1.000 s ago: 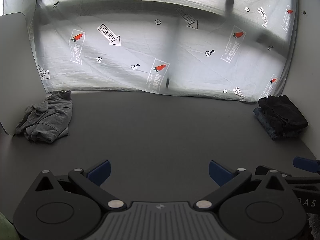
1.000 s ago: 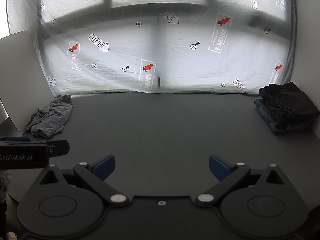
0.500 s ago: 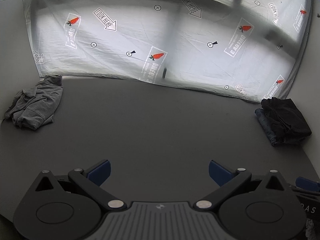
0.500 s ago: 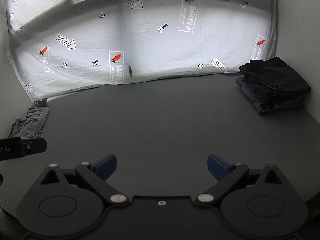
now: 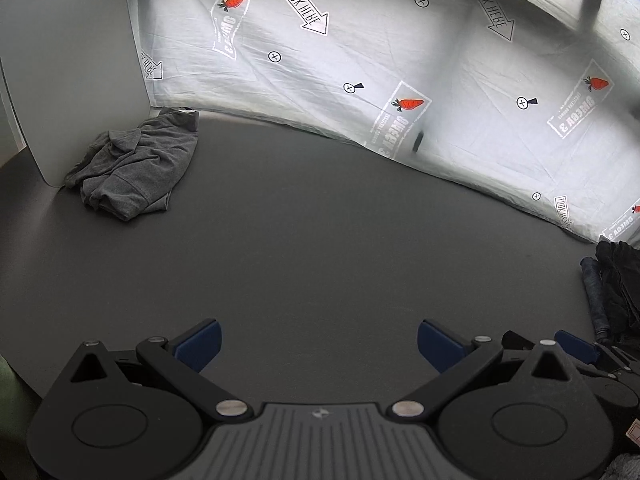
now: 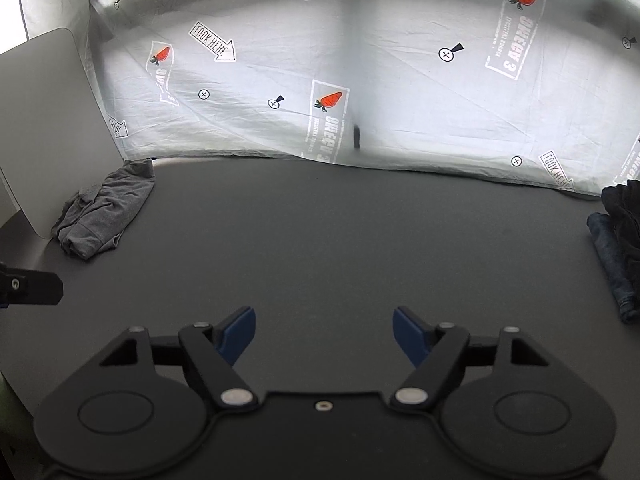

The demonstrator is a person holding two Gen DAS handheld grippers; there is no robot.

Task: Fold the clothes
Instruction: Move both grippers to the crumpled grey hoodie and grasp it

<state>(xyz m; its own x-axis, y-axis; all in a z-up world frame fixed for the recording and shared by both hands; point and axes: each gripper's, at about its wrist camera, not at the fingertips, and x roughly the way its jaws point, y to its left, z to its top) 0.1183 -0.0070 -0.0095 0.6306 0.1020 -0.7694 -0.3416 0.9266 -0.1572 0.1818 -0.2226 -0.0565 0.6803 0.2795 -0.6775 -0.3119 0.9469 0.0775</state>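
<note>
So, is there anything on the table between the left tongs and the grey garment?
Nothing visible. Only bare dark table lies between the open left tongs and the crumpled grey garment at the far left.

Your surface (image 6: 320, 240) is plain dark grey. Crumpled garment (image 6: 104, 210) at far left: heathered mid-grey, no print. Stacked clothes (image 6: 618, 240) at right: black over dark blue denim. Backdrop sheet (image 6: 280, 60): translucent white w/ red-orange carrots, black arrows & crosshair marks. Your fingers (image 6: 238, 334): blue pads on black frames, both grippers.
</note>
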